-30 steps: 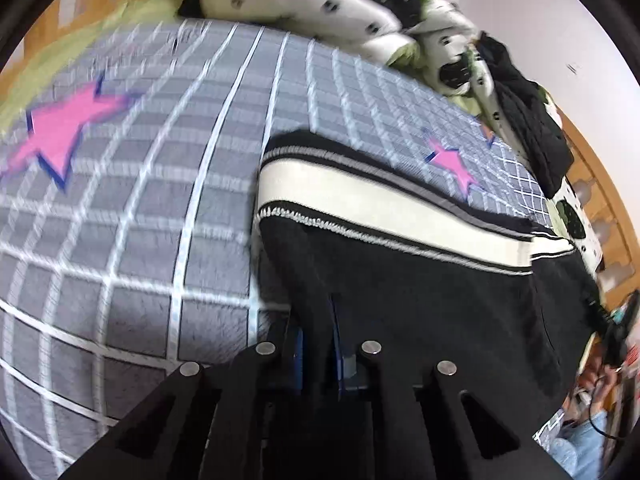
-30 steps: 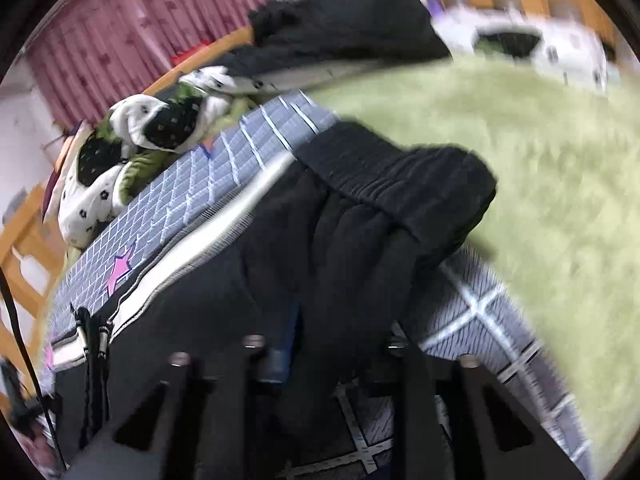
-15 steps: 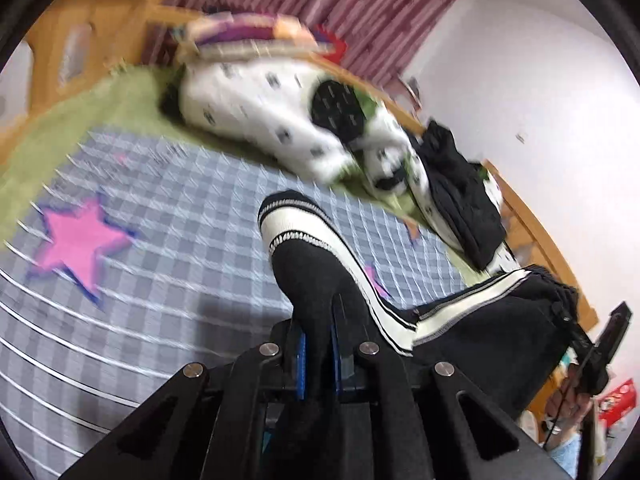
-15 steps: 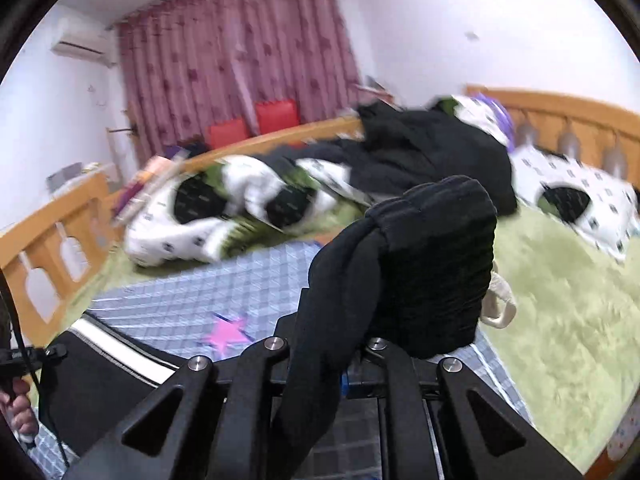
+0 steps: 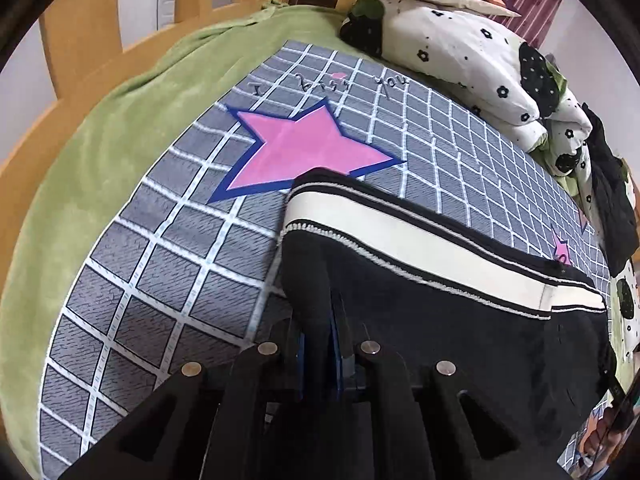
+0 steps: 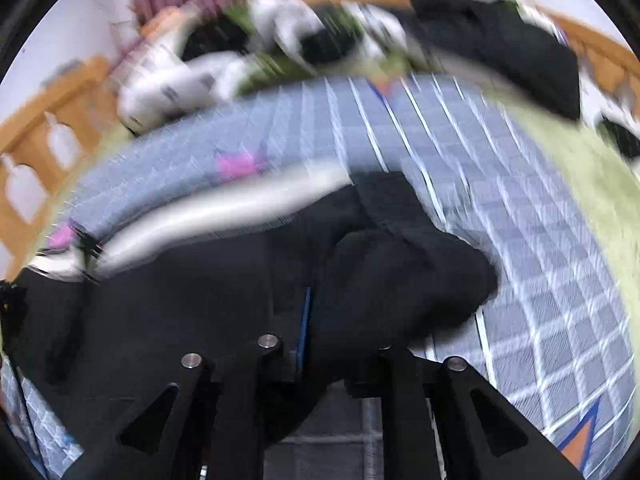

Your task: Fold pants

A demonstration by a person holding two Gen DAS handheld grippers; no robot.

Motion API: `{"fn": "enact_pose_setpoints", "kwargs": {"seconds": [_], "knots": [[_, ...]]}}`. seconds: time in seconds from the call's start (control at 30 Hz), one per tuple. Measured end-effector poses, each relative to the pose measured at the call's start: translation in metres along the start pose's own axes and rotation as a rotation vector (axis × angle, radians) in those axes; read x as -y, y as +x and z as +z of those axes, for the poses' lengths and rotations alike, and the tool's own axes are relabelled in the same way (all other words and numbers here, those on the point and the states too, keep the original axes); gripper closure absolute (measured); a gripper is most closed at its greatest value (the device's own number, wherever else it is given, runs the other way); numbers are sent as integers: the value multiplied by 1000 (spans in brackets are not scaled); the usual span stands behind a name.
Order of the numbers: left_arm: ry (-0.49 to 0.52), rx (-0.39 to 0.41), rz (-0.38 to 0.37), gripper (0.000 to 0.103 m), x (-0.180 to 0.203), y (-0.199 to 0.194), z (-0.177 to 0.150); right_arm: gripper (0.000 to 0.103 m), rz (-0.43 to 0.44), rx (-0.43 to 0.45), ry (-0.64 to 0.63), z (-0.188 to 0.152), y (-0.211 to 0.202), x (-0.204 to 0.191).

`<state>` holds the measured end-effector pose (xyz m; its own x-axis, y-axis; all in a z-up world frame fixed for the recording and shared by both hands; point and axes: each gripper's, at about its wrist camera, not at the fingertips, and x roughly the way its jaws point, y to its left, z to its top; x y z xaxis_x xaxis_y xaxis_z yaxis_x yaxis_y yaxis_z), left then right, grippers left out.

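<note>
Pinching black fabric between its pressed-together fingers, the left gripper point(image 5: 322, 344) holds the pants point(image 5: 440, 312) near the leg end, where a cream side stripe point(image 5: 400, 236) runs off along the outer seam. The right gripper point(image 6: 316, 340) is likewise clamped on a bunched fold by the ribbed waistband point(image 6: 396, 208), though its view is smeared by motion. Between the two holds the pants lie spread low across the grey grid blanket point(image 5: 160, 264), one corner overlapping the big pink star point(image 5: 308, 148); whether the cloth fully rests on the blanket or hangs just above it cannot be told.

The fabric looks soft, thick and fleecy (it puckers and droops wherever it is pinched), so it should be light but floppy, keeping no shape of its own. Holds at the hem corner and the waistband edge seem soundest, since the ribbed band and stitched stripe give firmer purchase than the limp middle. A rumpled white floral duvet point(image 5: 460, 40) and a heap of dark clothes point(image 5: 612, 200) sit beyond.
</note>
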<state>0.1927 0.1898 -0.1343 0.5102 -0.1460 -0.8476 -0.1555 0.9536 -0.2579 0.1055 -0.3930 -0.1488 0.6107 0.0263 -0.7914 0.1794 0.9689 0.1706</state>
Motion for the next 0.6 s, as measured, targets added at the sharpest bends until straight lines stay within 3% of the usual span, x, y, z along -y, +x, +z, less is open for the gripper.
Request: {"fn": "enact_pose_setpoints", "kwargs": {"seconds": [0.03, 0.07, 0.13, 0.17, 0.23, 0.27, 0.3, 0.37, 0.43, 0.5, 0.6], "knots": [[-13, 5, -13, 88, -4, -1, -1, 90, 37, 14, 20, -5, -1, 6], [-25, 16, -9, 74, -6, -5, -3, 88, 63, 30, 29, -8, -7, 11], [-11, 50, 73, 63, -5, -12, -6, 87, 68, -6, 10, -9, -11, 12], [19, 74, 104, 63, -2, -18, -9, 86, 66, -24, 7, -12, -15, 13], [53, 83, 106, 63, 5, -26, -14, 75, 27, -28, 4, -21, -26, 13], [65, 93, 90, 62, 6, -33, -16, 58, -27, -20, -11, -24, -35, 14], [71, 106, 74, 60, 7, -40, -18, 53, -83, 9, -43, -31, -48, 13], [83, 131, 31, 47, 7, -54, -27, 54, -110, 61, -66, -37, -67, 9], [99, 147, -12, 47, 9, -64, -36, 58, -119, 128, -74, -37, -88, 5], [105, 157, -40, 47, 14, -74, -48, 58, -69, 183, -103, -32, -102, -9], [118, 153, -42, 47, 14, -84, -67, 58, -18, 161, -105, -28, -94, -27]]}}
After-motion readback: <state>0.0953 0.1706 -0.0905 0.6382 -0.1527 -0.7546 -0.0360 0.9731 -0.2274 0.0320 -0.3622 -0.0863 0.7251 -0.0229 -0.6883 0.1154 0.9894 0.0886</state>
